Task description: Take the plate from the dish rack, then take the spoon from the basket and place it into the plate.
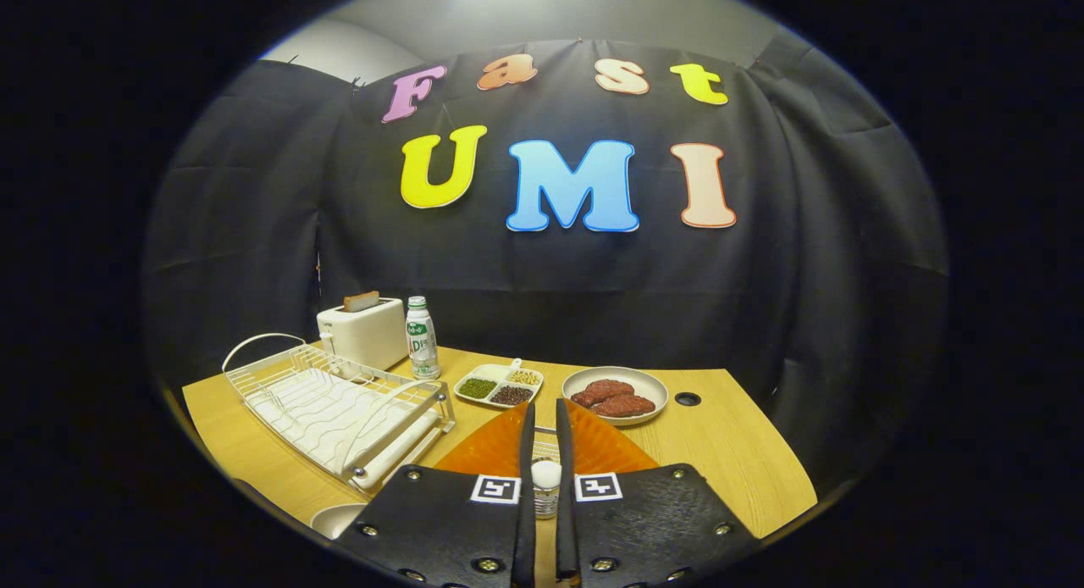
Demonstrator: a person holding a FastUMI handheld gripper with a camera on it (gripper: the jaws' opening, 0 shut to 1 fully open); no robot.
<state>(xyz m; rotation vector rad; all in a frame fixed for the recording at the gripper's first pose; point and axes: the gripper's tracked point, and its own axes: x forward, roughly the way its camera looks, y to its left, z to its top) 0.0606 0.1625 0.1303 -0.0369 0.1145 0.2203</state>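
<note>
My gripper point(544, 406) hangs low over the near part of the wooden table point(728, 452), its two fingers almost together. A white rounded spoon handle point(546, 476) stands in the narrow gap and touches both fingers. Behind it, still in the gap, I see the wires of the basket point(546, 442). The orange ribbed plate point(605, 448) lies on the table under and to both sides of the fingers. To the left stands the white wire dish rack point(334, 406) with nothing in its slots.
A white toaster point(364, 330) with a slice in it and a small bottle point(421, 338) stand at the back left. Beyond the fingers sit a divided dish of beans point(500, 385) and a bowl of meat point(616, 393). A white bowl rim point(337, 518) shows near the left finger's base.
</note>
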